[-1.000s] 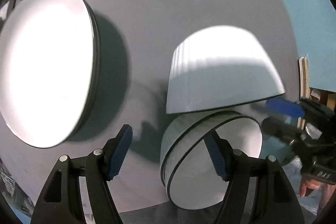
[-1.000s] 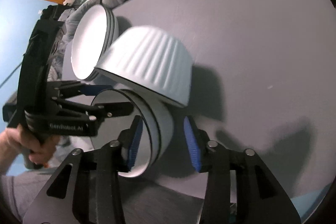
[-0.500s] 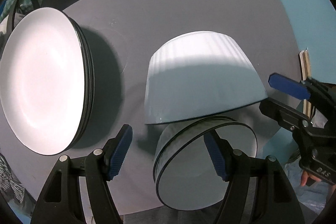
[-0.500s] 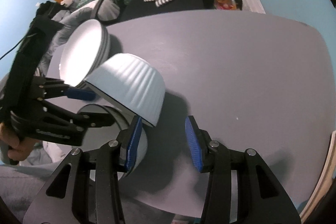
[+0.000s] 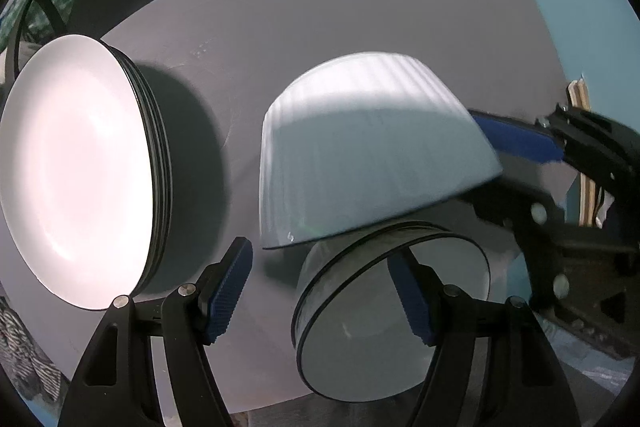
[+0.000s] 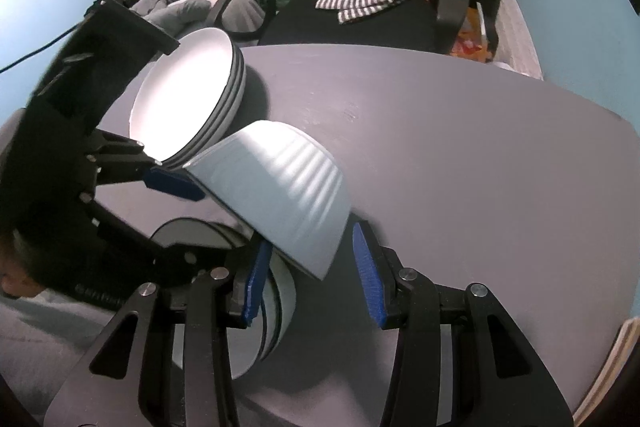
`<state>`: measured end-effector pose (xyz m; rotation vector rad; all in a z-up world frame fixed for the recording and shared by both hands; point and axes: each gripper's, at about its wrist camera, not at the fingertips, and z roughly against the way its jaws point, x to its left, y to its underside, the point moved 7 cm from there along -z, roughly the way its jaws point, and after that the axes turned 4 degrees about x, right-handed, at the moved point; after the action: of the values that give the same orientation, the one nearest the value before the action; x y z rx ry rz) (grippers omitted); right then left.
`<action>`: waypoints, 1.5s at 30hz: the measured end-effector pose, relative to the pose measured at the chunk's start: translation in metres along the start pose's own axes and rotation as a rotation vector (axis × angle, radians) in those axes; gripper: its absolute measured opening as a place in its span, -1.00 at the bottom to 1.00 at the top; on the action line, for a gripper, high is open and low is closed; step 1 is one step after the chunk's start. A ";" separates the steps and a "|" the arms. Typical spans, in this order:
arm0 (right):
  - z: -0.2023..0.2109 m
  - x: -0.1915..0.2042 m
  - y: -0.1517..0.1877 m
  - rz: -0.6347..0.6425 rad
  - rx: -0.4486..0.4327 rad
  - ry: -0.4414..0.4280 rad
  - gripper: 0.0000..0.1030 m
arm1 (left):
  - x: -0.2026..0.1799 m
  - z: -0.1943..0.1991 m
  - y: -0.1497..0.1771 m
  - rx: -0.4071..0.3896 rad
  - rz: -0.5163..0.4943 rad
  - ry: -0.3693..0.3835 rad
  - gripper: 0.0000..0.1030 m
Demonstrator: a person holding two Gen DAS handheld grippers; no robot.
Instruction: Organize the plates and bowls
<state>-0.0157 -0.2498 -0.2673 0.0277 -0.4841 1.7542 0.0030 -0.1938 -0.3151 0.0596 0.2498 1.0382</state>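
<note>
Tilting steeply on its side, the ribbed white bowl [image 5: 372, 151] leans over the rim of the lower bowl stack [image 5: 392, 311] near the front edge of the grey table [image 5: 360, 7], its dark-edged mouth facing down toward the stack. In the right wrist view the same ribbed bowl [image 6: 280, 187] has its lower rim down between the blue pads of the right gripper [image 6: 310, 281]; those jaws have just been closing and now stand narrow, the left pad close against the bowl's wall, though a slim gap shows beside the right pad and I cannot tell whether both pads press. The left gripper [image 5: 324, 293] stands wide: one blue pad hangs over bare table, the other reaches inside the mouth of the lower bowl stack, so the stack's near wall lies between the pads without being pinched. From the right wrist, the left gripper [image 6: 172, 183] comes in from the left, one blue fingertip just beside the ribbed bowl's rim. A stack of white plates [image 5: 80, 167] with dark rims sits well to the left on the table, apart from the bowls. Beyond the far table edge stands a black chair [image 6: 400, 15] with a striped cloth [image 6: 360, 5] draped over it.
</note>
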 end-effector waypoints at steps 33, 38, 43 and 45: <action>-0.011 -0.058 -0.028 -0.342 0.137 -0.084 -0.68 | 0.031 0.017 0.012 -0.048 0.074 0.123 0.42; 0.011 -0.041 0.010 -0.374 0.158 -0.120 -0.33 | 0.041 0.023 0.026 -0.069 0.105 0.186 0.44; 0.006 -0.019 0.048 -0.345 0.208 -0.058 -0.33 | 0.040 0.014 0.041 -0.042 0.085 0.204 0.44; 0.007 -0.023 0.053 -0.380 0.193 -0.065 -0.32 | 0.038 0.012 0.046 -0.041 0.067 0.198 0.44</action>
<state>-0.0613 -0.2820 -0.2839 0.2963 -0.3296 1.4226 -0.0146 -0.1365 -0.3022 -0.0725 0.4082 1.1167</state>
